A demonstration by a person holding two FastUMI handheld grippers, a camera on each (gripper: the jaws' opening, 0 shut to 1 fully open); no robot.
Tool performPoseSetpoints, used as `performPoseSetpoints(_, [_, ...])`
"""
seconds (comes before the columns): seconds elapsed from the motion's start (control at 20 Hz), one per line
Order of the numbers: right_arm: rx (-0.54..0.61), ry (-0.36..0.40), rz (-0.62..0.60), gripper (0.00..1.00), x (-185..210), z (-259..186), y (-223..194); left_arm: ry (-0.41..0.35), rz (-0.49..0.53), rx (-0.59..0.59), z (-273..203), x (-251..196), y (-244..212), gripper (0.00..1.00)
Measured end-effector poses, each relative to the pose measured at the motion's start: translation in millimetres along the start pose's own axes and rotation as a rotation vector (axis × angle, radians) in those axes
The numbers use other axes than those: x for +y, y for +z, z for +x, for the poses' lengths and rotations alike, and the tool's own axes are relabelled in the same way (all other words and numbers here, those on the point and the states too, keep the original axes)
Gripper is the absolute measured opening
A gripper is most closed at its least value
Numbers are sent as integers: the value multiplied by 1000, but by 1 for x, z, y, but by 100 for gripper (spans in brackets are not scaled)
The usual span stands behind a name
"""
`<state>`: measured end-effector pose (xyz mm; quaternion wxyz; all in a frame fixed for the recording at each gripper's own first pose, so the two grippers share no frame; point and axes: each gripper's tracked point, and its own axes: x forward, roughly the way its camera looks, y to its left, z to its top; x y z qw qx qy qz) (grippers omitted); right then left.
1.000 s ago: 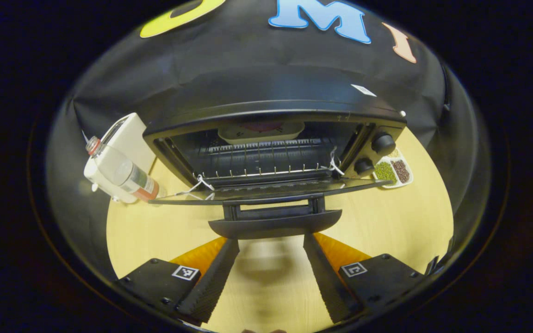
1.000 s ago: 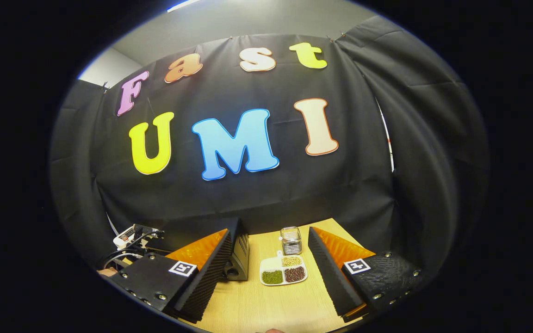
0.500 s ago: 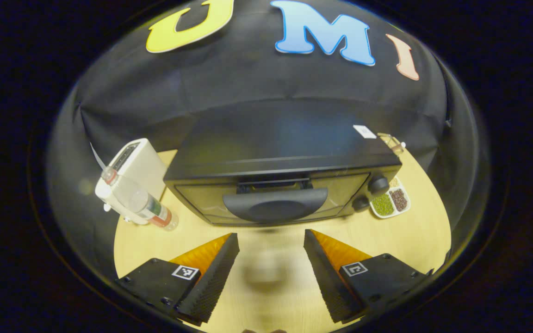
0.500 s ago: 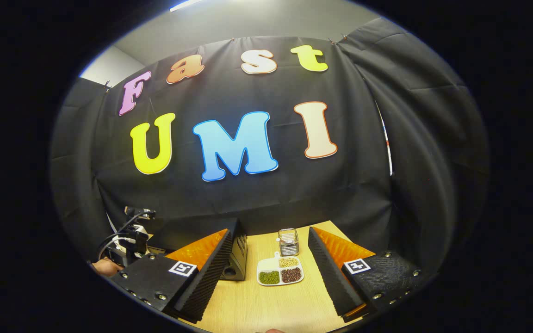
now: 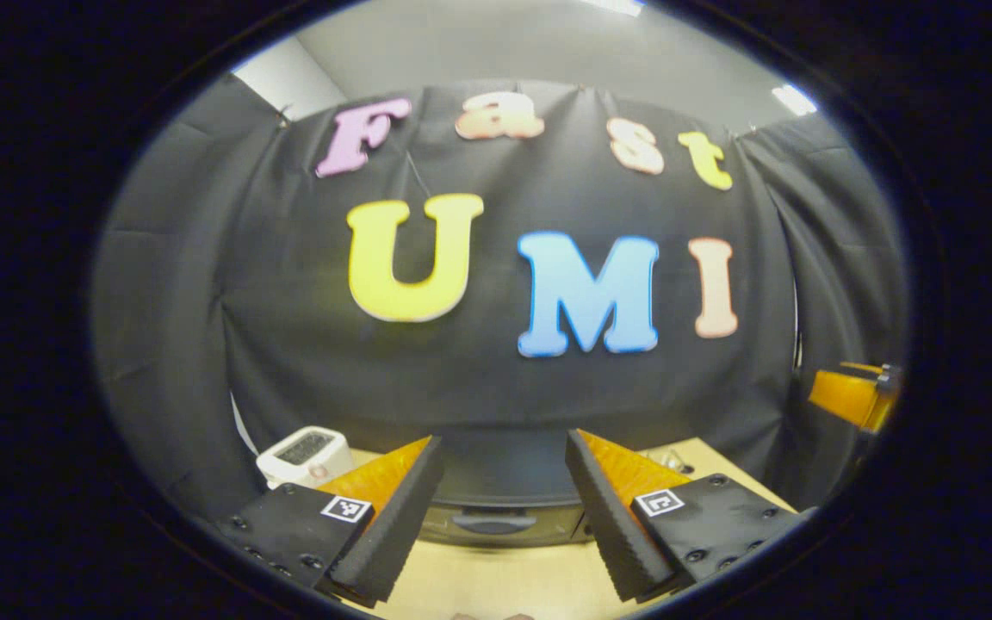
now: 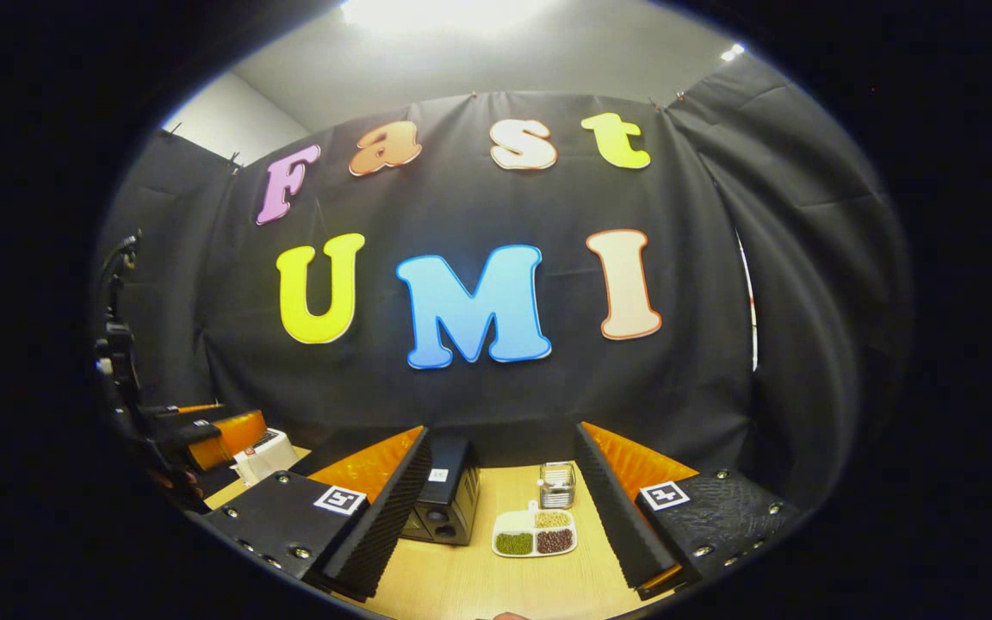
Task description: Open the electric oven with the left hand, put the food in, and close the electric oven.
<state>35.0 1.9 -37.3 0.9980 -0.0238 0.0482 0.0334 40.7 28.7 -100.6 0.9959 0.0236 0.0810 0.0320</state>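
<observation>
A: Where's the electric oven [image 5: 496, 508] now?

B: Low in the centre of the left gripper view, between the left gripper's [image 5: 500, 517] fingers but well beyond them, standing on the table [image 5: 505, 581]. Its door is shut, the handle [image 5: 493, 521] flat against the front. In the right gripper view it sits at lower centre-left, end on, just past the right gripper's [image 6: 500, 517] left finger.

A: And a second ago?

B: The door hung open then, with the rack and a plate visible inside. Half a second ago it was already closed, the gripper close over it. Now the view has lifted to the booth wall and the oven looks small and far, so the left gripper has pulled up and away.

A: So the task is done?

B: I'd judge so: food in, door closed, hand retreating. Nothing seems left except clearing off.

A: The fingers?

B: Both pairs stand apart, holding nothing.

A: What's around the oven?

B: A white appliance [image 5: 304, 452] to its left in the left gripper view. In the right gripper view, a divided dish of beans [image 6: 535, 534] at lower centre with a small glass jar [image 6: 557, 484] behind it, both between the right fingers, untouched.
</observation>
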Motion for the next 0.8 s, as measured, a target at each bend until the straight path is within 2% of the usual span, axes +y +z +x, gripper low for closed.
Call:
performPoseSetpoints(0.05, [-10, 19, -6, 100, 6, -1, 5, 12, -7, -42, -13, 0, 19, 100])
performPoseSetpoints(0.25, [-16, 67, 28, 100, 22, -1, 21, 34, -18, -97, -46, 4, 61, 100])
performPoseSetpoints(0.3, [-14, 65, 34, 95, 26, -2, 23, 36, -19, -108, -49, 8, 64, 100])
performPoseSetpoints(0.35, [-11, 54, 34, 94, 28, -3, 24, 34, -17, -112, -49, 13, 65, 100])
performPoseSetpoints(0.4, [-10, 42, 32, 94, 30, -5, 27, 27, -18, -111, -47, 16, 64, 99])
performPoseSetpoints(0.45, [-8, 31, 35, 100, 33, -7, 30, 15, -25, -95, -46, 20, 61, 99])
performPoseSetpoints(0.7, [-22, 0, 44, 100, 54, -21, 43, -28, -57, -74, -43, 39, 58, 99])
performPoseSetpoints(0.75, [-27, -5, 43, 94, 59, -21, 44, -38, -45, -78, -43, 42, 59, 95])
performPoseSetpoints(0.8, [-25, -11, 44, 94, 62, -21, 44, -44, -28, -83, -45, 46, 59, 99])
